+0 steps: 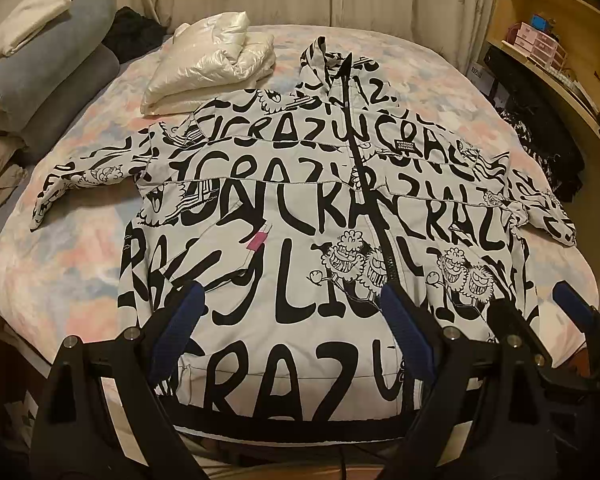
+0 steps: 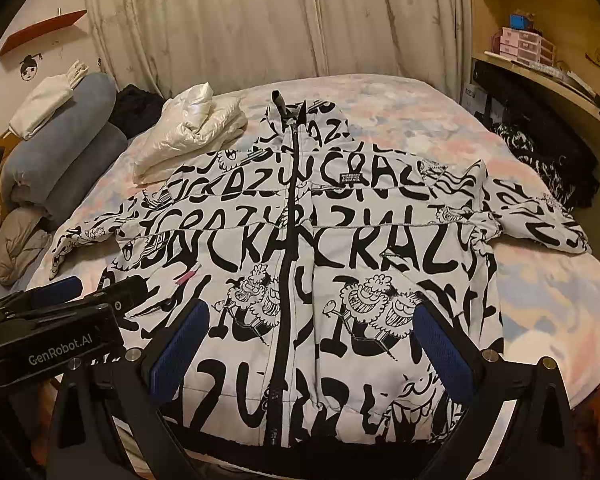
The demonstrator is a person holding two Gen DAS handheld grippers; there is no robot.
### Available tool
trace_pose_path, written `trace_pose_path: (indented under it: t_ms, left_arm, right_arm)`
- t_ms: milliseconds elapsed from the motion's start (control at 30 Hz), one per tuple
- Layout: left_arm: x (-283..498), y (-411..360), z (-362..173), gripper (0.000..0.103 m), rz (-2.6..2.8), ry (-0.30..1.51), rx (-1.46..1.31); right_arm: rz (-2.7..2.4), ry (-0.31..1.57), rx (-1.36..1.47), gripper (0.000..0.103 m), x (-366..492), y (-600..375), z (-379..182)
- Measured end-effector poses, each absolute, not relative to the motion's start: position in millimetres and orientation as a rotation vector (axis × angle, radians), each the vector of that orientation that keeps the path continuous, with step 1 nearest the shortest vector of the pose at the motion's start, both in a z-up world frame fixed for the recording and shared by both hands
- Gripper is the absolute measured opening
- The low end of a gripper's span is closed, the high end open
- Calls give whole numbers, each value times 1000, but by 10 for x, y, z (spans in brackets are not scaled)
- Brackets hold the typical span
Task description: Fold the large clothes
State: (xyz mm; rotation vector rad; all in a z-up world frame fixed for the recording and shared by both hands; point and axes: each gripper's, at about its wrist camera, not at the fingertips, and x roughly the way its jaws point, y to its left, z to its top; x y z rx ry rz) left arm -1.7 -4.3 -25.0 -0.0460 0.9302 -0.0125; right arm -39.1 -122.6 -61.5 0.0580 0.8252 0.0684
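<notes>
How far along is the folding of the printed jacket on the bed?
Done: the printed jacket lies flat, zipped, sleeves spread; a white puffer already sits folded behind it. In hand: nothing; the left hand-held gripper and right hand-held gripper hover open over the hem. Left: every fold, sleeves included.

Black tool (image 1: 292, 316) frames w/ blue pads (image 1: 178, 322), silver screws.

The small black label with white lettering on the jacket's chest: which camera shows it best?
The right wrist view: the small black label with white lettering sits near the frame's centre, seen almost squarely. In the left wrist view the label lies further right and tilted, though visible. Its lettering is too small to read in either.
</notes>
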Motion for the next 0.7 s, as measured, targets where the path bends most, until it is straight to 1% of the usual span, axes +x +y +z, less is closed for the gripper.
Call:
trace_pose_path:
  t_ms: [367, 600, 667, 700]
  left_arm:
    - [55, -97, -193, 88, -43, 966, -44]
    - [85, -167, -179, 88, -62, 947, -41]
    - [122, -194, -162, 86, -70, 946, -49]
    - [136, -202, -156, 83, -73, 946, -54]
  right_arm:
    - [66, 795, 63, 103, -422, -1284, -463]
    - [76, 782, 62, 103, -425, -1345, -420]
    - [79, 766, 60, 103, -433, -1388, -378]
    - [82, 762, 66, 103, -423, -1416, -348]
